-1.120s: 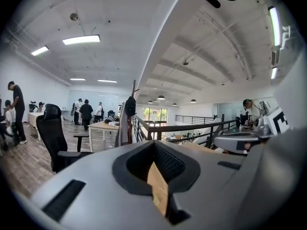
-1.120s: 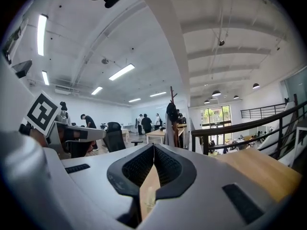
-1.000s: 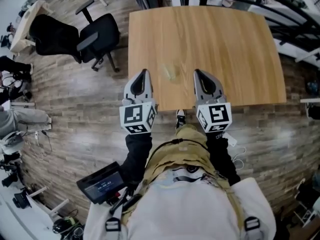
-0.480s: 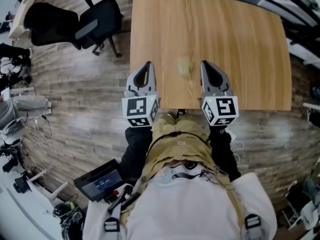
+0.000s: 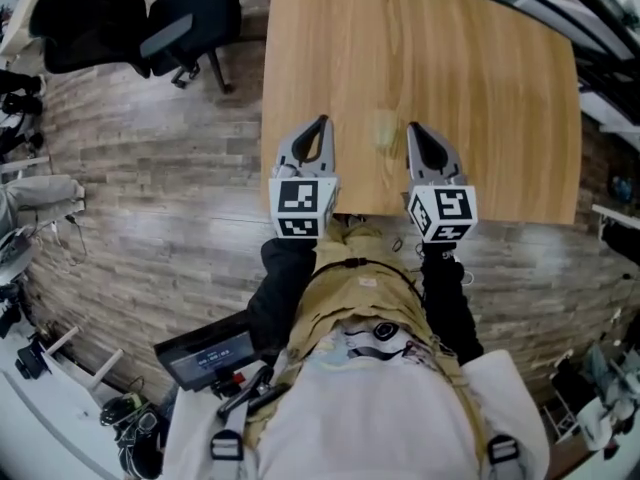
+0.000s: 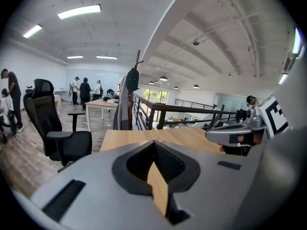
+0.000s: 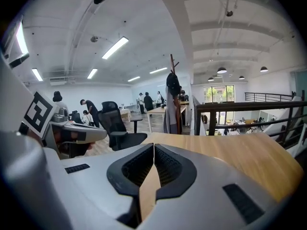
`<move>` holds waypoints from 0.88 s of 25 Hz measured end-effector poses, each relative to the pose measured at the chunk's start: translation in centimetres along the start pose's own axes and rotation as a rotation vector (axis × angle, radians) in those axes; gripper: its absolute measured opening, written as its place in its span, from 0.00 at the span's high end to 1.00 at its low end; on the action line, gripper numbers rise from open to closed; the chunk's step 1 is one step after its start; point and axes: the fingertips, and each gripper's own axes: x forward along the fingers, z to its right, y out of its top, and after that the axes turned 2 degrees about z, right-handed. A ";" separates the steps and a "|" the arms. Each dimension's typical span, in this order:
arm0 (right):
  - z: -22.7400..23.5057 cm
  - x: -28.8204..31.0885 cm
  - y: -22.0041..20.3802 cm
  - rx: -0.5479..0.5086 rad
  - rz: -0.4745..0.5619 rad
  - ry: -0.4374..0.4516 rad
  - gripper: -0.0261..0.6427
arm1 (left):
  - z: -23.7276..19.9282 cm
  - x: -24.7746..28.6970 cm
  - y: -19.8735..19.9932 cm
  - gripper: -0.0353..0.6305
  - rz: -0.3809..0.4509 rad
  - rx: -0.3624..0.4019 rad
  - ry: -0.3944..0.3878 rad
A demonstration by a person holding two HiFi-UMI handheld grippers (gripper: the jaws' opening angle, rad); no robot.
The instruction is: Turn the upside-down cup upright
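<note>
A faint, pale see-through shape, probably the cup [image 5: 383,130], sits on the wooden table [image 5: 480,88] near its front edge. I cannot tell which way up it stands. My left gripper [image 5: 320,122] is just left of it and my right gripper [image 5: 413,129] just right of it, both reaching over the table's near edge. Neither touches the cup. Each gripper is shut, its jaws meeting at the tip with nothing held, as the left gripper view [image 6: 153,143] and the right gripper view [image 7: 153,145] show. The cup is hidden in both gripper views.
A black office chair [image 5: 190,18] stands on the wood floor left of the table. A dark railing [image 6: 192,110] and a coat stand [image 6: 132,80] lie beyond the table's far edge. People stand at desks far off [image 6: 85,89]. A small screen device [image 5: 205,353] hangs at my left hip.
Both grippers have moved forward over the table's near edge and sunk lower, the left one also shifting right. The pale shape now lies between their tips. Both stayed shut.
</note>
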 end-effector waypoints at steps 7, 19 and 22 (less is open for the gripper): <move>0.4 3.5 -5.4 0.039 -0.134 -0.034 0.92 | -1.6 2.3 -4.3 0.94 -0.094 -0.043 -0.011; -1.1 9.3 -11.4 0.097 -0.297 -0.013 0.79 | -4.2 5.6 -9.6 0.94 -0.215 -0.088 0.013; -1.7 10.7 -13.4 0.121 -0.366 -0.005 0.65 | -4.8 5.9 -10.5 0.94 -0.234 -0.094 0.018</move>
